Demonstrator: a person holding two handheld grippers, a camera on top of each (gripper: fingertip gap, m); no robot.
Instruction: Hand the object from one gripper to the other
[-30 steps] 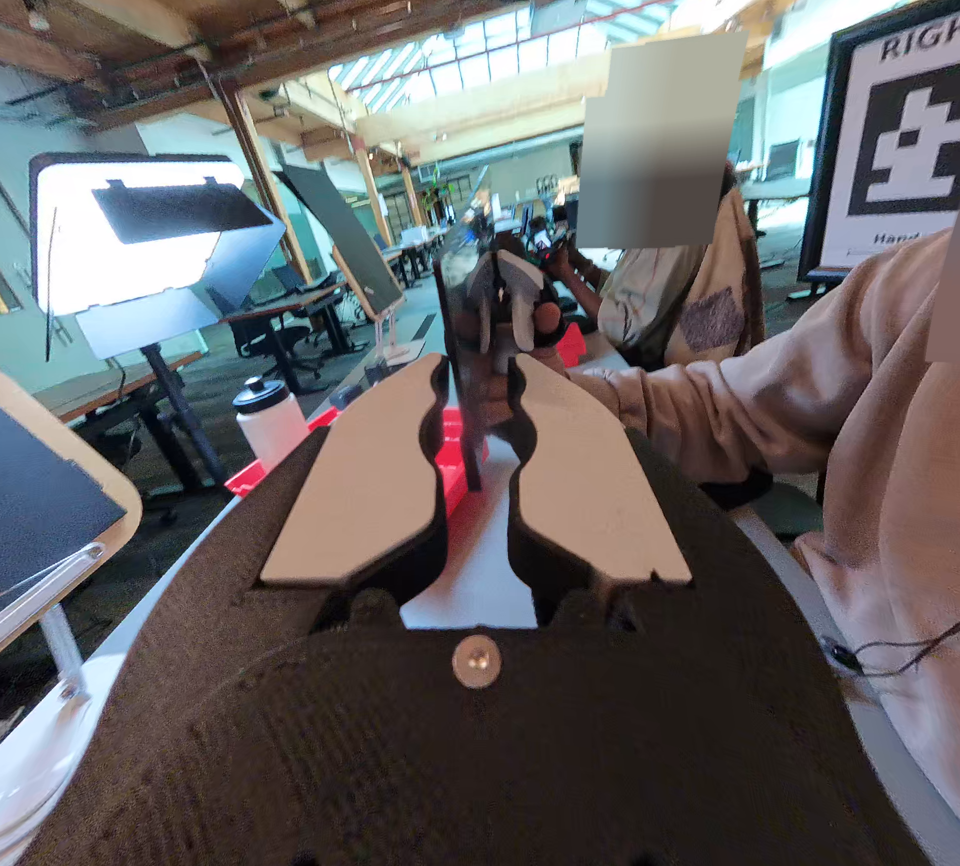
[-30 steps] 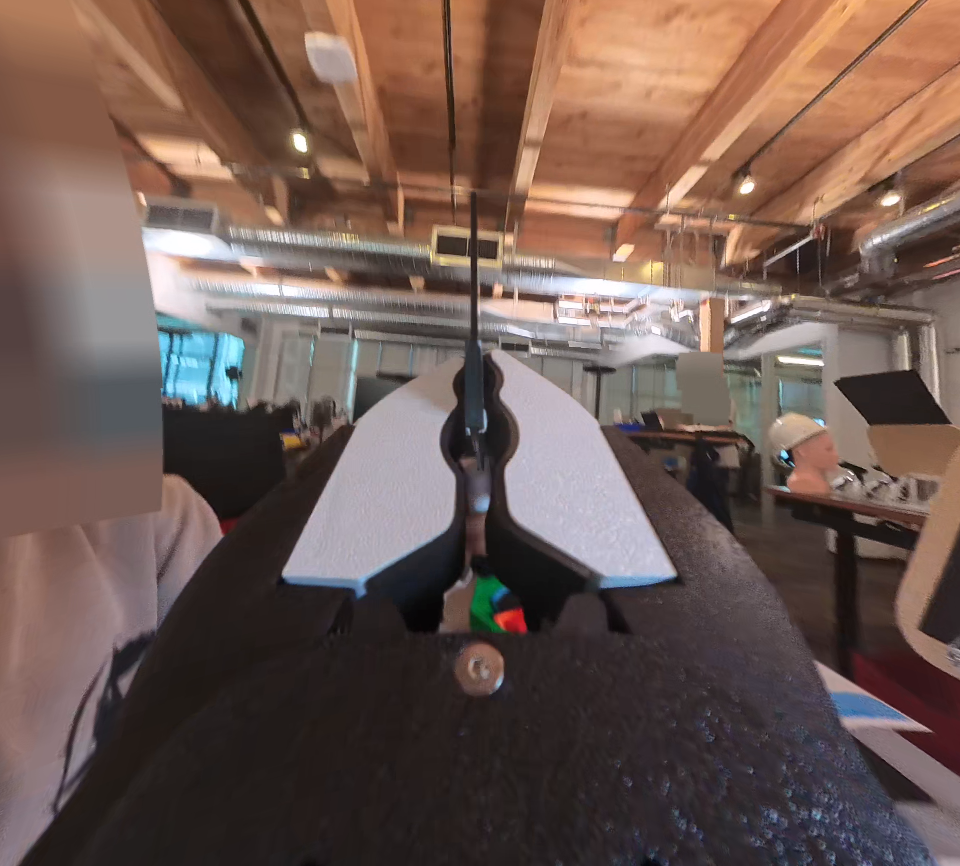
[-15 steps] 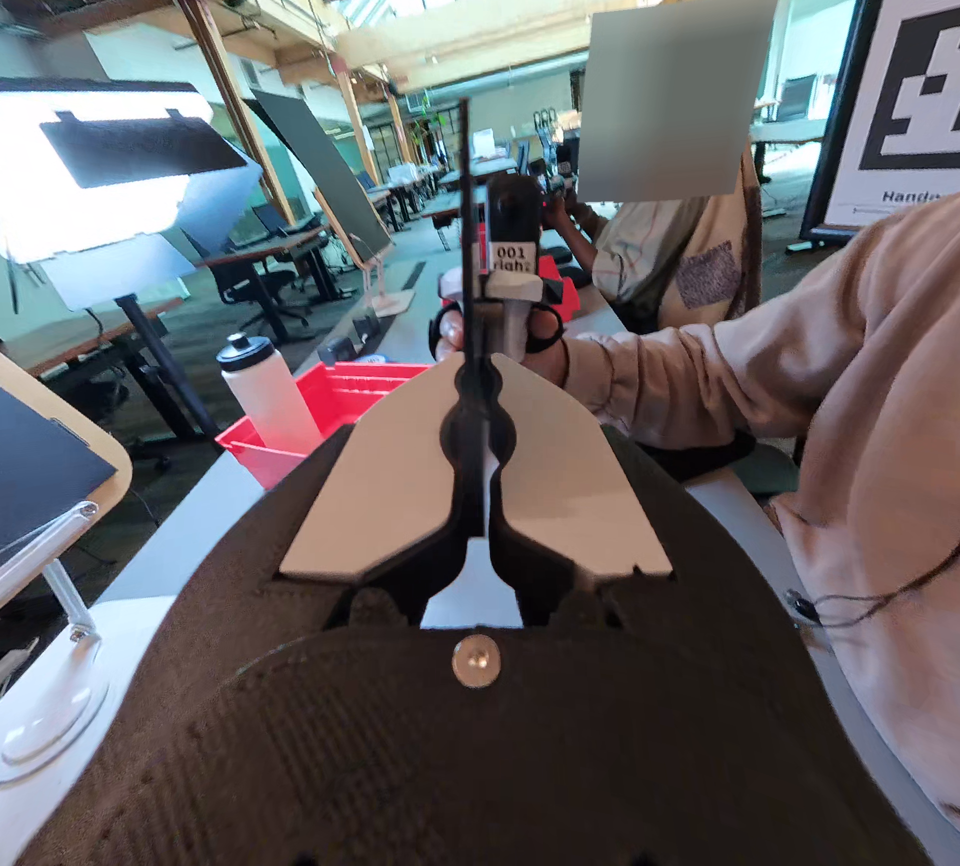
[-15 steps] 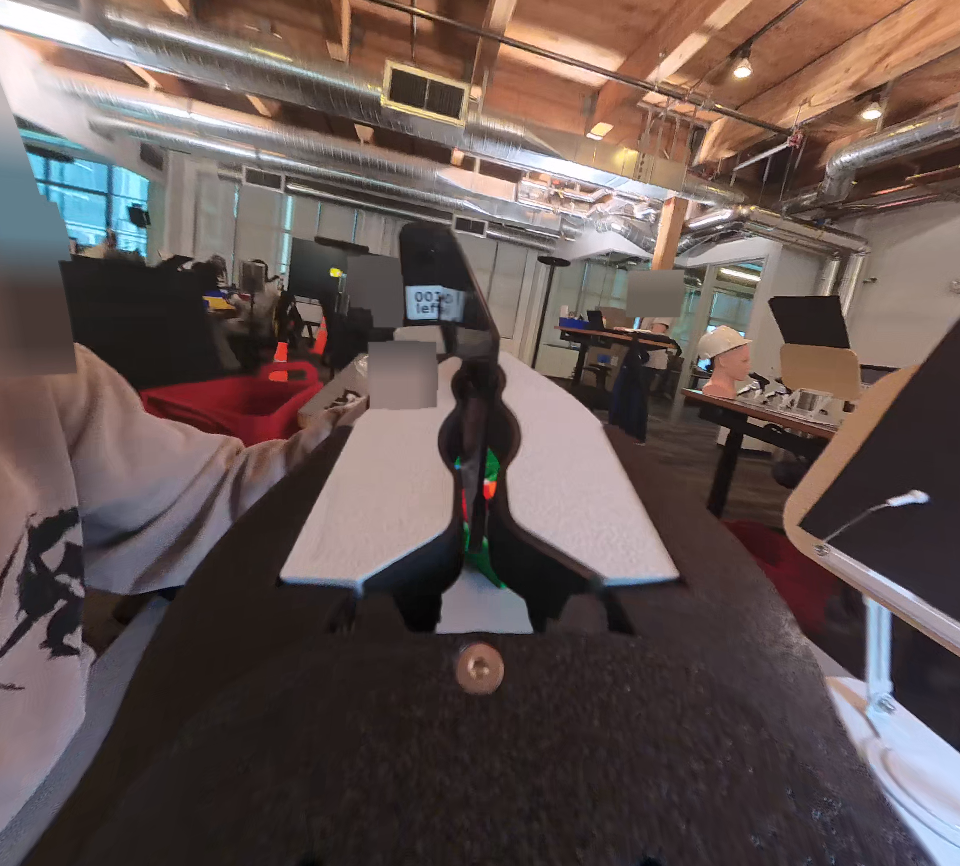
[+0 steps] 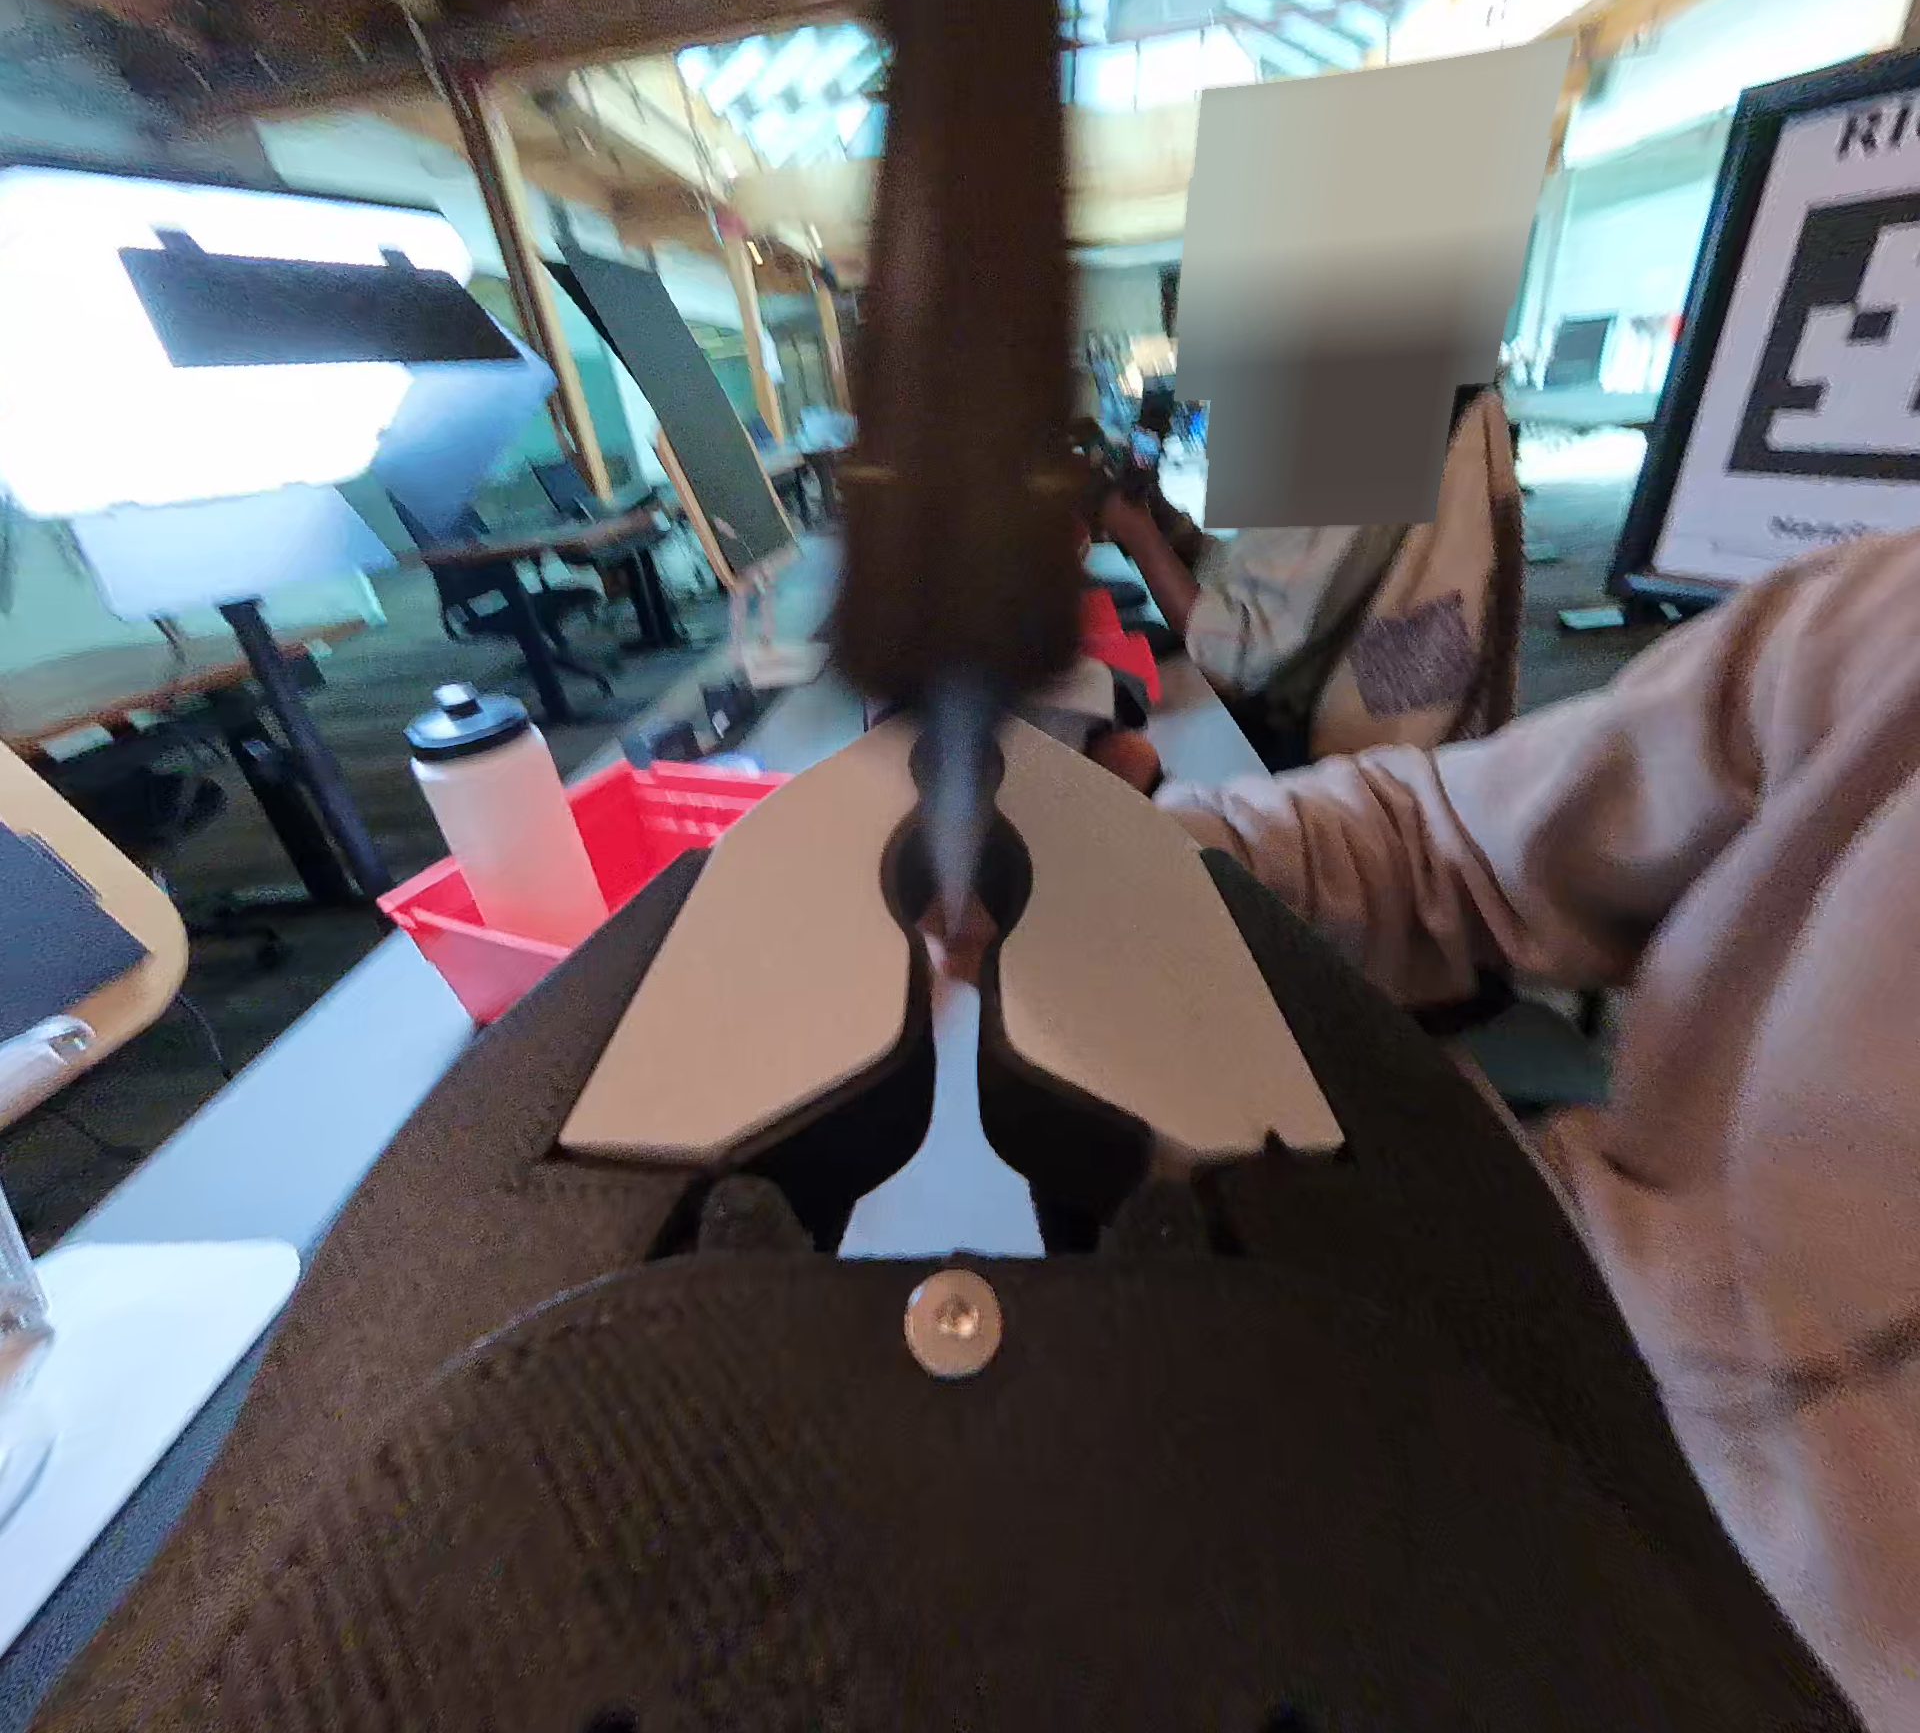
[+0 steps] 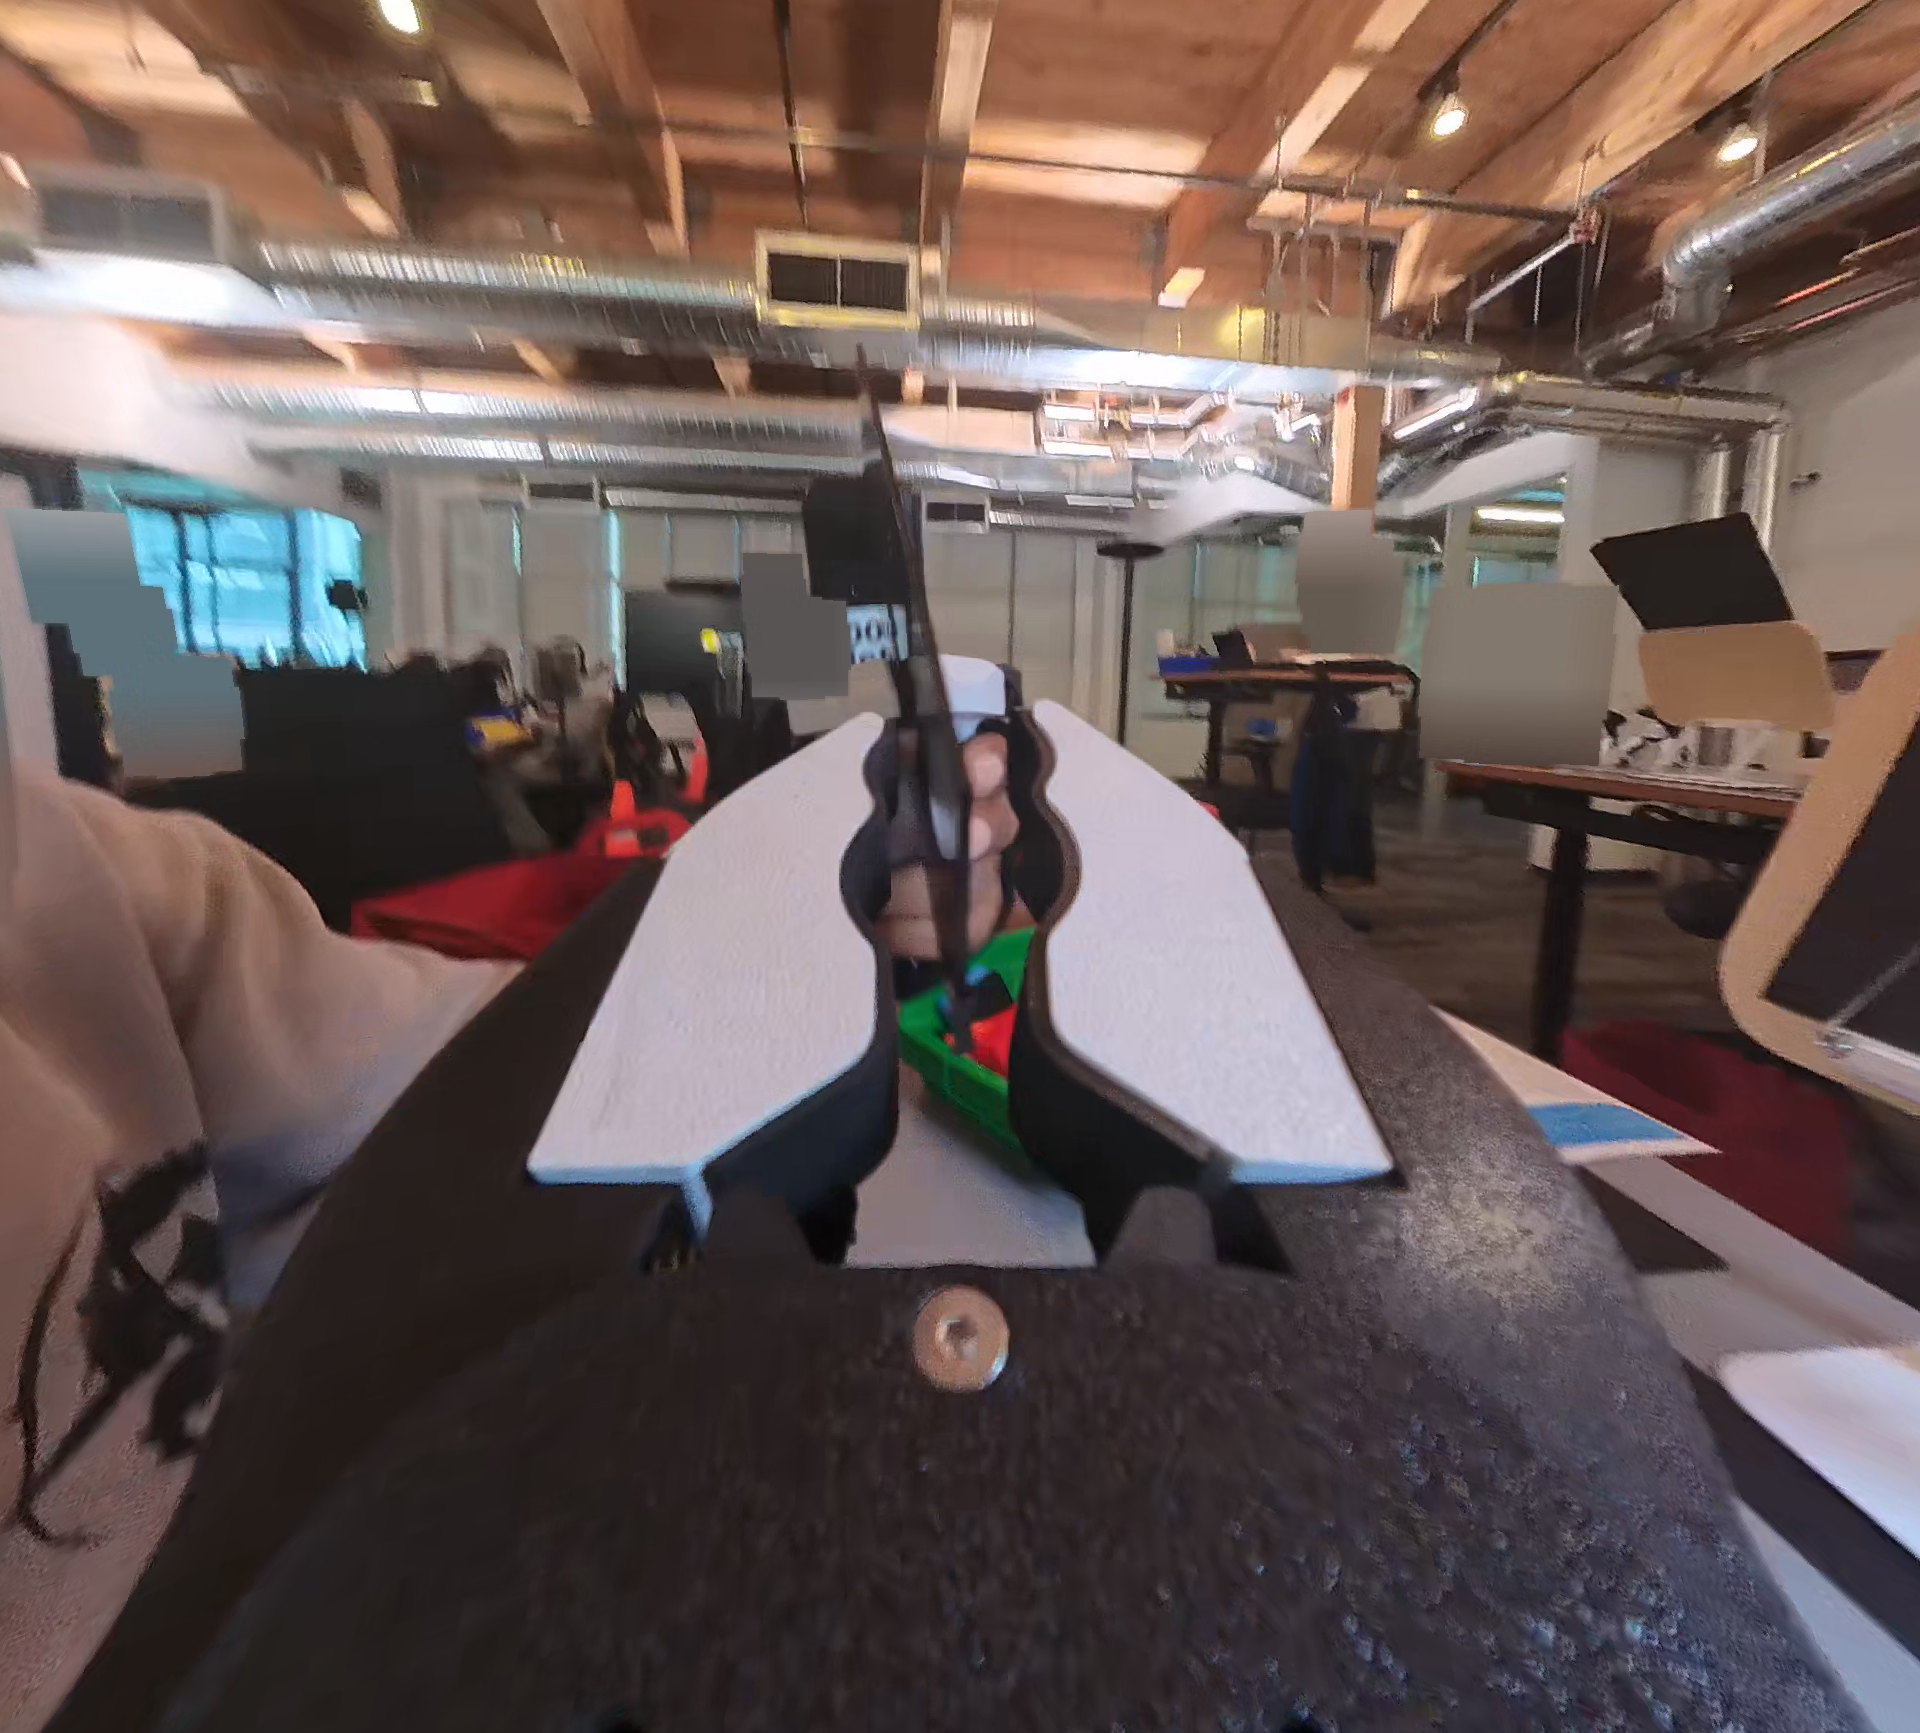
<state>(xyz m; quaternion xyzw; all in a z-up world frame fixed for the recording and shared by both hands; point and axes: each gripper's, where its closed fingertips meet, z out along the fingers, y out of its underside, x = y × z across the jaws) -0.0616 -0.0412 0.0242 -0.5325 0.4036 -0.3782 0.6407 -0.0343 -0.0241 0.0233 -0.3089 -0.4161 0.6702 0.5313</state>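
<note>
The object is a thin, dark, flat tool. My left gripper is shut on its narrow grey lower end, and the blurred dark blade stands up past the top of the view. In the right wrist view the same object shows edge-on as a thin dark line between the spread fingers of my right gripper, which is open and does not touch it. Beyond it, a hand holds the left gripper. The right gripper is mostly hidden behind the object in the left wrist view.
A red bin and a white bottle stand on the grey table. A green and red tray lies below the right gripper. A seated person, a marker board and a stand-mounted panel are around. The left gripper's tips are roughly 4 cm from the right gripper's.
My left gripper closed on the object a second ago. My right gripper has now opened and let go of it. The object now stands tilted in the left gripper alone.
</note>
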